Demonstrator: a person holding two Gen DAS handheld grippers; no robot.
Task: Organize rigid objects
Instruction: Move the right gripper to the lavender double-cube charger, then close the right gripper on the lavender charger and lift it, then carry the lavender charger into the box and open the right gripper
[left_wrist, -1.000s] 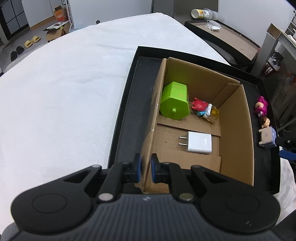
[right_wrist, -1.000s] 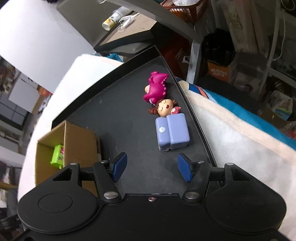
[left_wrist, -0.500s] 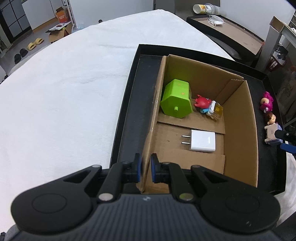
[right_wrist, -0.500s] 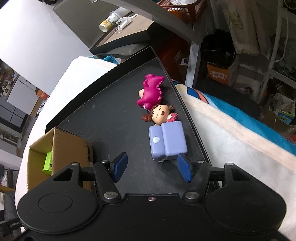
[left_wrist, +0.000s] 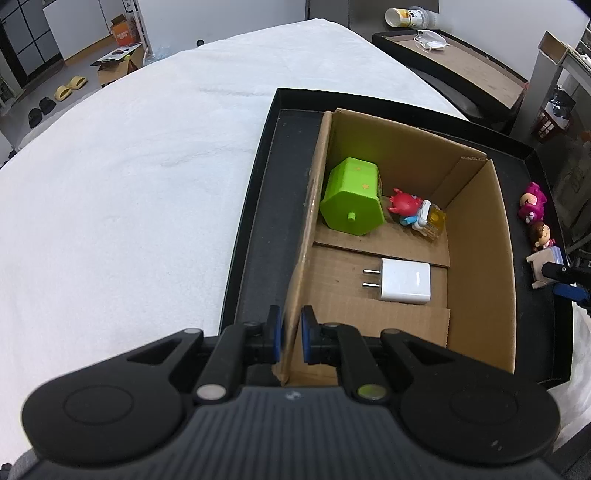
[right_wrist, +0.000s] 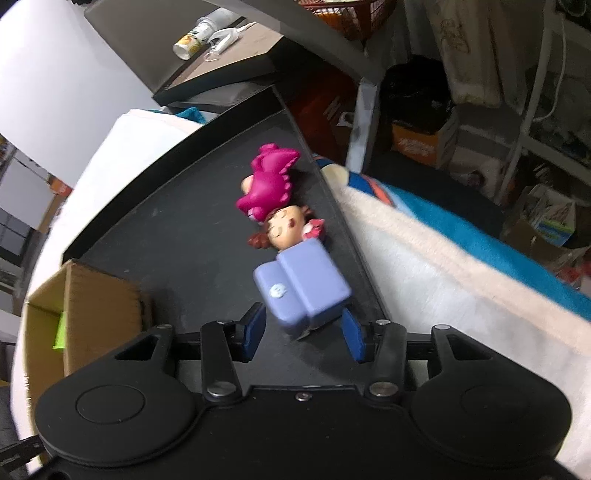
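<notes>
step: grabbing sleeping-doll figure | loc: on black tray, right of cardboard box | right gripper: closing around doll's purple base, not yet clamping; keep centring | left gripper: clamping box wall, steadying.

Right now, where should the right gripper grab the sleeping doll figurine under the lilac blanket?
Across the lilac blanket block, coming down from its foot end. It lies flat with broad parallel sides, unlike the round head. The right gripper already straddles that end, jaws closing, pads not yet pressing.
</notes>
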